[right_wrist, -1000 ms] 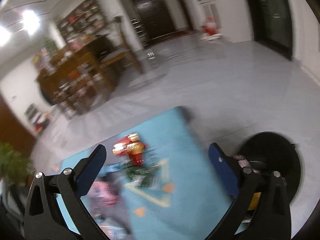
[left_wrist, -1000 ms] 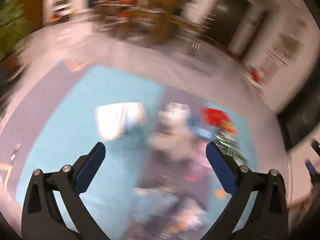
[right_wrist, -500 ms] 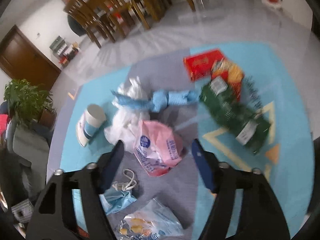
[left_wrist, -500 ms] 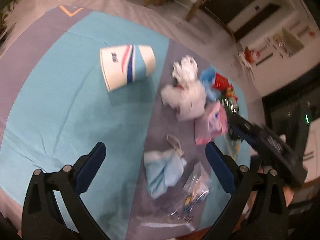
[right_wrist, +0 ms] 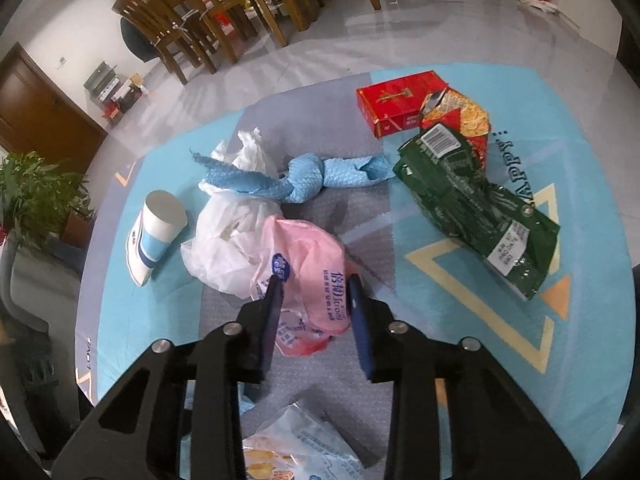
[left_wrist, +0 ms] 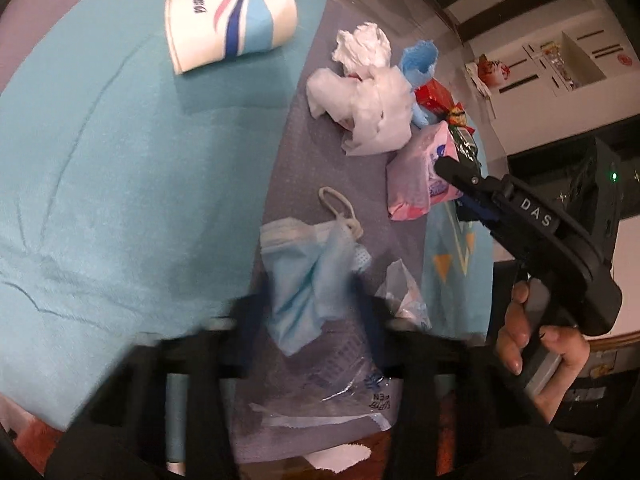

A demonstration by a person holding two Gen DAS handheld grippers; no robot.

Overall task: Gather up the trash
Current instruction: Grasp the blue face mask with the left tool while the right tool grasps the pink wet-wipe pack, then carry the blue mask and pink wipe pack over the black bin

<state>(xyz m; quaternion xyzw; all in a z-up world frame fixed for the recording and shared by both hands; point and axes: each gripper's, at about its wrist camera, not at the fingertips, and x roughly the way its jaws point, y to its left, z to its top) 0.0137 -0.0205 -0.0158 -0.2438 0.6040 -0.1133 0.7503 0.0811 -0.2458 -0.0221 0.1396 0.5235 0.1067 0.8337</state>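
Left wrist view is showing the left gripper (left_wrist: 316, 320) blurred with motion, its fingers standing narrow on either side of a crumpled blue face mask (left_wrist: 308, 276); the blur is keeping me from telling whether they are pressing it. The mask is lying on the grey strip of the teal mat (left_wrist: 120, 184), with a clear plastic wrapper (left_wrist: 400, 292) just beside it. Farther out, a pink tissue pack (left_wrist: 416, 176) is sitting near a white plastic bag (left_wrist: 368, 108), and a paper cup (left_wrist: 228, 28) is lying on its side well apart on the teal area.

Right wrist view is showing the right gripper (right_wrist: 316, 312) with its fingers drawn close, flanking the pink tissue pack (right_wrist: 308, 276) and touching its sides; a firm pinch is not something I can confirm. Beyond it the white plastic bag (right_wrist: 228, 240) is touching the pack, and a twisted blue cloth (right_wrist: 300, 180) is stretching across the mat behind it. A green snack bag (right_wrist: 476, 208) is lying to the right, overlapping an orange snack bag (right_wrist: 464, 112) beside a red box (right_wrist: 396, 100). Wooden chairs (right_wrist: 224, 12) are standing on the floor far behind.
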